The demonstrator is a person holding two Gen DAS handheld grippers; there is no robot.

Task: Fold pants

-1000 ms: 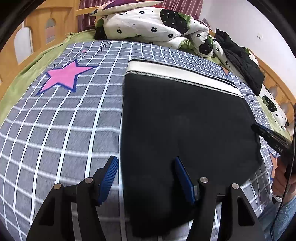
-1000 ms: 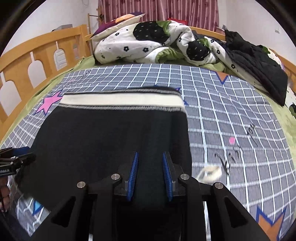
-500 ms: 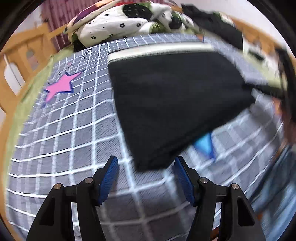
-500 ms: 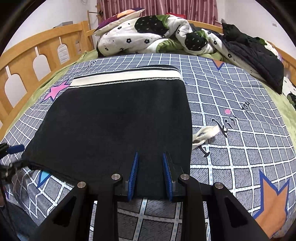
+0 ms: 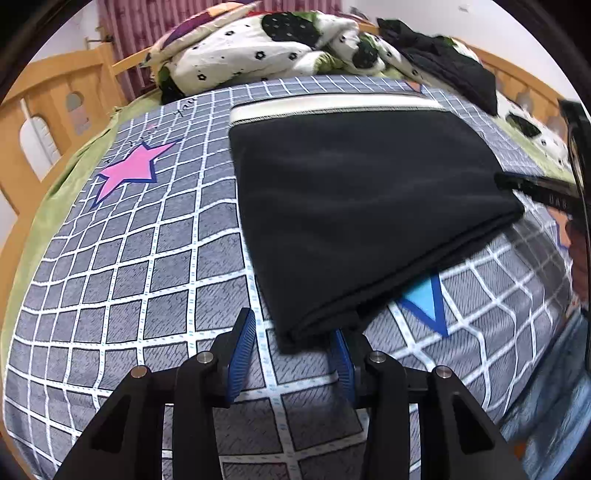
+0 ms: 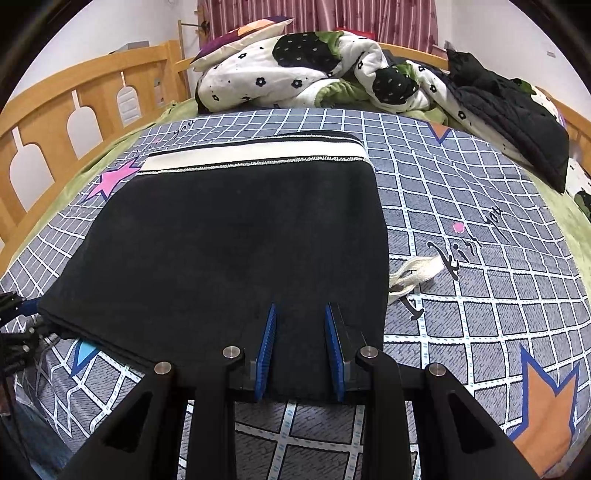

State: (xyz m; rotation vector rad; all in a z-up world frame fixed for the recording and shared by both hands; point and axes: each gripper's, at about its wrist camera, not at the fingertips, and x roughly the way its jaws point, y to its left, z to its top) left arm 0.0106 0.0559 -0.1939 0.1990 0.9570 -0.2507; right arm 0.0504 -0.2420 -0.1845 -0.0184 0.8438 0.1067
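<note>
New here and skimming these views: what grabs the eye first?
The folded black pants with a white waistband fill the middle of the checked bedspread. The right gripper clamps their near edge, while the left gripper is closing at their corner. A pink star lies left.

Bedroom: wooden bed frame (image 6: 74,107), rumpled quilt (image 6: 295,70), curtains (image 6: 332,14).

text: "Kiss you" | on: grid bedsheet (image 6: 480,206) | script: black cursive | letters partly unclear
</note>
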